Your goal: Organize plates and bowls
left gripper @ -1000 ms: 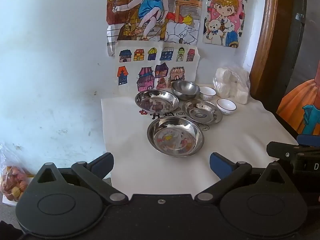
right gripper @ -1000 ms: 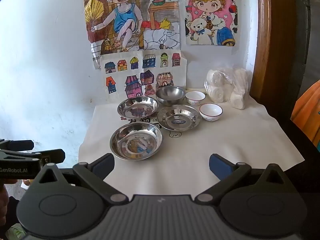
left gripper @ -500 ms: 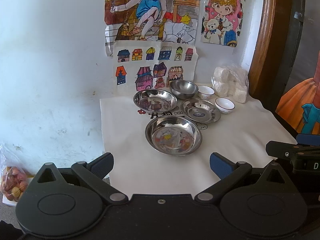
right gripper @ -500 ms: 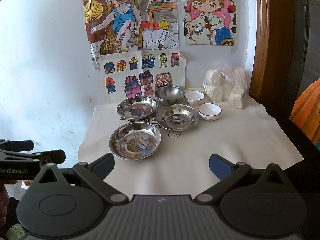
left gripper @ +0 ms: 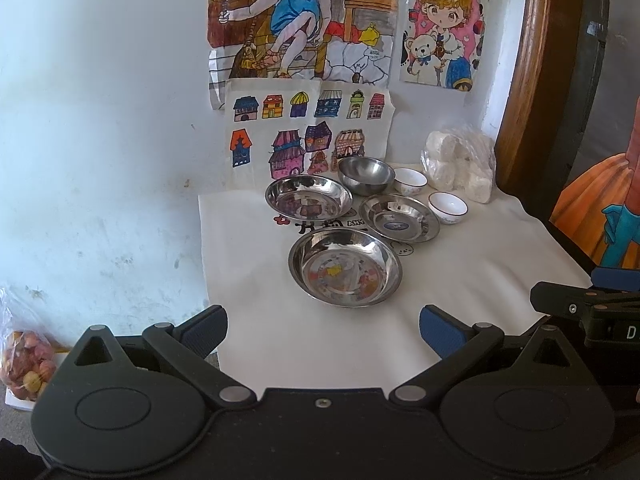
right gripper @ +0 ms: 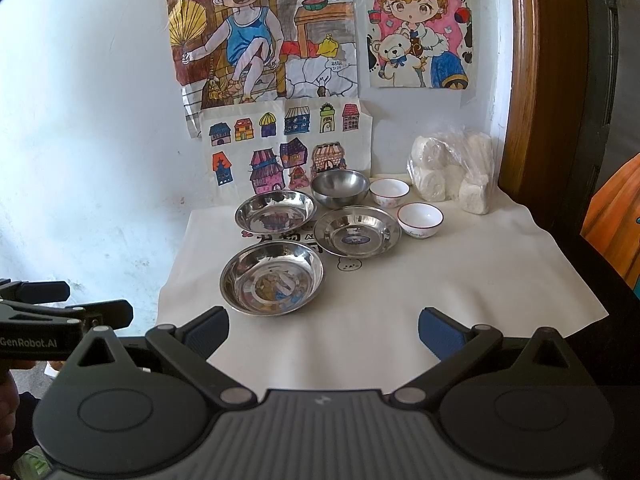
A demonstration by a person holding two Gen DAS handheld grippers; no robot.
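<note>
Left claw (left gripper: 323, 330) spread wide, empty, low at the near edge of the white-clothed counter (left gripper: 472, 264). Right claw (right gripper: 323, 330) likewise wide open, gripping nothing. Just beyond both: large shiny round steel plate (left gripper: 345, 266), slightly right of centre from the left claw, left of centre from the right. Farther off: second steel plate (right gripper: 275, 212) at left, flat-rimmed steel dish (right gripper: 357, 231) at right, deep steel bowl (right gripper: 340, 188), two small white ceramic bowls (right gripper: 420, 220) by the wall.

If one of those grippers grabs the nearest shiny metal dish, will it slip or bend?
The nearest steel dish looks polished and thin-walled, so probably stiff, light and rather slippery between the pads. Its low sloping rim gives little to pinch, and it sits on a loose white cloth, so a push would likely slide it.
</note>
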